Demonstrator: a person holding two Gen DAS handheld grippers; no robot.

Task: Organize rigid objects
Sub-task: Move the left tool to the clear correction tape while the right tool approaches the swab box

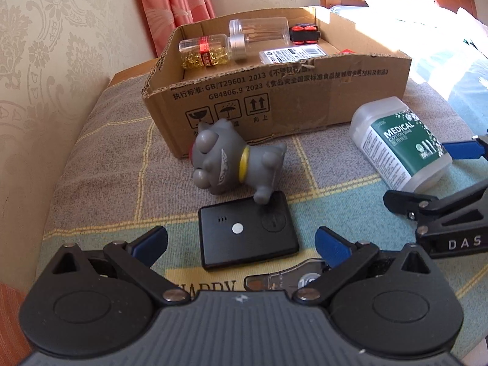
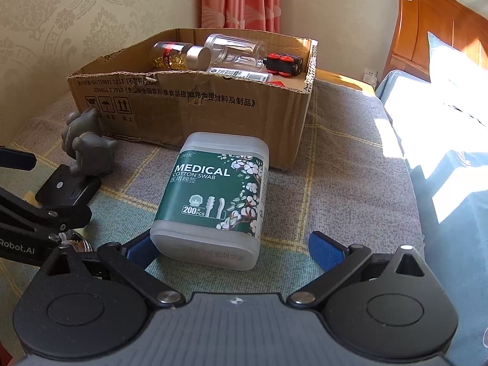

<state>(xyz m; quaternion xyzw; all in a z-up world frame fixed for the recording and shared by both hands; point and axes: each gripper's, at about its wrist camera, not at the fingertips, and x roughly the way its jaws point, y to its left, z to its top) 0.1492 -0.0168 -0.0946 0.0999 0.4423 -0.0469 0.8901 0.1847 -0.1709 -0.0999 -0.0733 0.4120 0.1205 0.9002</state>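
Observation:
My left gripper is open, its blue fingers either side of a flat black device lying on the checked cloth. A grey toy dog lies on its side just beyond, one leg resting on the device. In the right wrist view my right gripper is open around the near end of a white cotton swab box with a green label. The left finger sits close against the swab box and the right finger is well apart. The open cardboard box stands behind.
In the cardboard box lie a bottle of yellow capsules, a clear jar, a black-and-red block and a white labelled pack. A clear tape dispenser lies under my left gripper. Wall at left, wooden headboard at right.

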